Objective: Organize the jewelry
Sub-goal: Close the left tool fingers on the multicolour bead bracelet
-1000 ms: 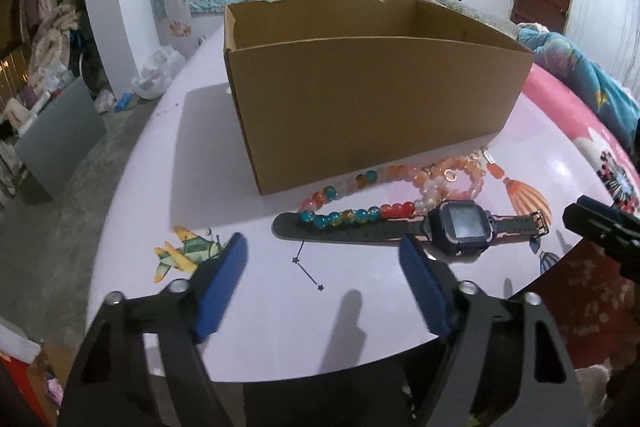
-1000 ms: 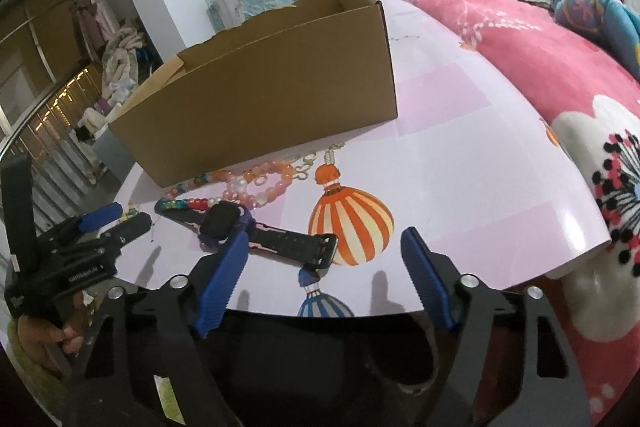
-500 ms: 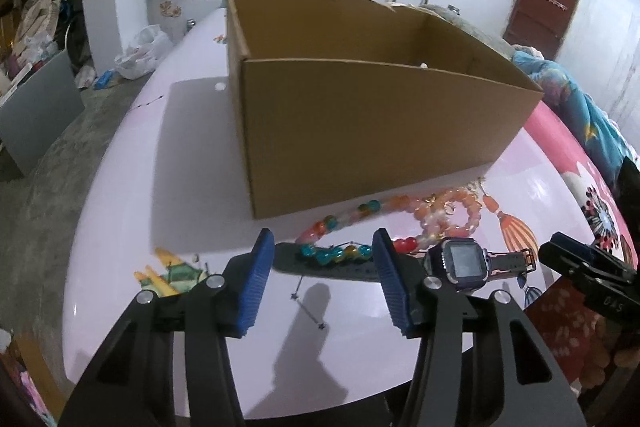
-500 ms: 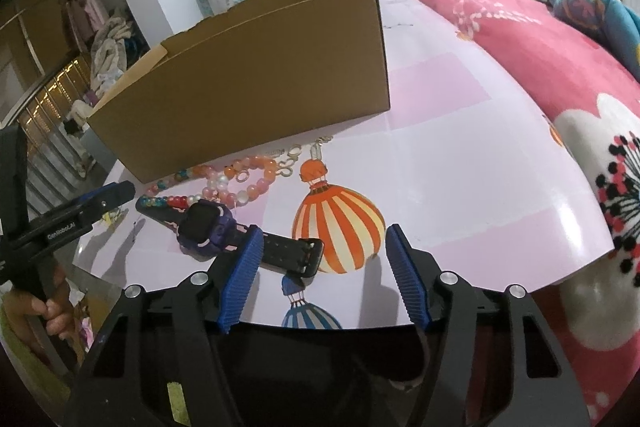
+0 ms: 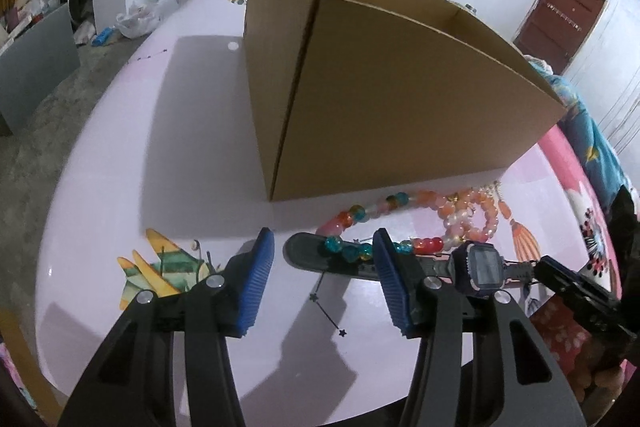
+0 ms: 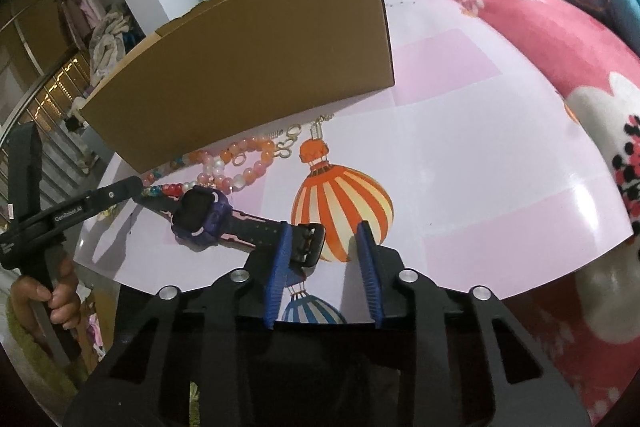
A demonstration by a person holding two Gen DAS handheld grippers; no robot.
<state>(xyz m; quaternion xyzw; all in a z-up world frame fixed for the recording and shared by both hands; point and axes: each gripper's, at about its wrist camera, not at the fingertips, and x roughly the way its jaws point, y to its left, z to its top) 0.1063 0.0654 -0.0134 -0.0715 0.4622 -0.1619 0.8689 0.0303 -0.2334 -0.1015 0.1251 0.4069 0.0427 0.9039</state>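
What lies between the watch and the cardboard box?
The bead strings lie on the table between the watch and the cardboard box, the multicoloured strand crossing the watch strap; both wrist views show it.

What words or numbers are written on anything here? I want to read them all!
"GenRobot.AI": white letters on the black arm of the left gripper, seen from the right wrist camera.
Small white label on that same tool's upright handle: too small to read.
Watch: its screen is dark, nothing to read.
Cardboard box: plain, no print showing.
Tablecloth: only pictures, balloons and a plane, no words.
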